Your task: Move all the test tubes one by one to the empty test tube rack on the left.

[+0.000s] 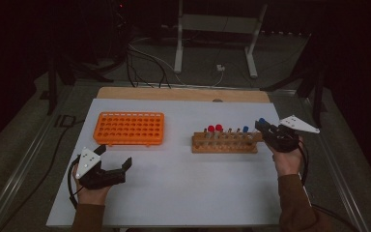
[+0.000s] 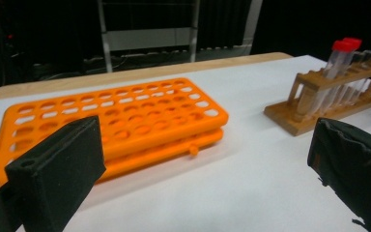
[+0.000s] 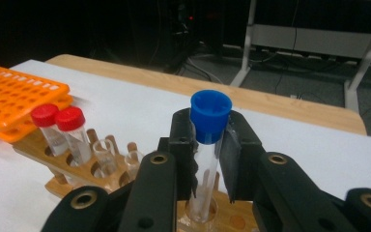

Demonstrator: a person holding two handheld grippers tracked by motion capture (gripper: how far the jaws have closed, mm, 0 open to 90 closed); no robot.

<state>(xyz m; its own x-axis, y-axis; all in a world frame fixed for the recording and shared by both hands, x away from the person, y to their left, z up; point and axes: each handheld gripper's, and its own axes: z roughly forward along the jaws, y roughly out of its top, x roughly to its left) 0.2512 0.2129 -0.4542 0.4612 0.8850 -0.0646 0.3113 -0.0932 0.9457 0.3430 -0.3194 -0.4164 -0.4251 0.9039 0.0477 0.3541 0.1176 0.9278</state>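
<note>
Blue is the cap of the tube [image 1: 261,121] that is clamped between the jaws of the right gripper [image 1: 264,128] in the high view, above the right end of the wooden rack [image 1: 225,143], which is set toward the right edge of the white table [image 1: 174,193]. Red-capped tubes [image 1: 214,129] are stood near the rack's left end. An orange rack [image 1: 129,128] is laid toward the table's left edge, and the left gripper [image 1: 113,159] is held in front of it, near the front left corner, with its jaws apart and nothing between them.

In the left gripper view, the two black jaws are seen wide apart, with the orange rack [image 2: 111,121] and the wooden rack [image 2: 328,96] beyond them.

In the right gripper view, the clear tube with the blue cap [image 3: 207,145] is gripped upright just below its cap, its lower end being seen in a hole of the wooden rack [image 3: 77,174]. The red-capped tubes [image 3: 60,128] are seen at the left.
</note>
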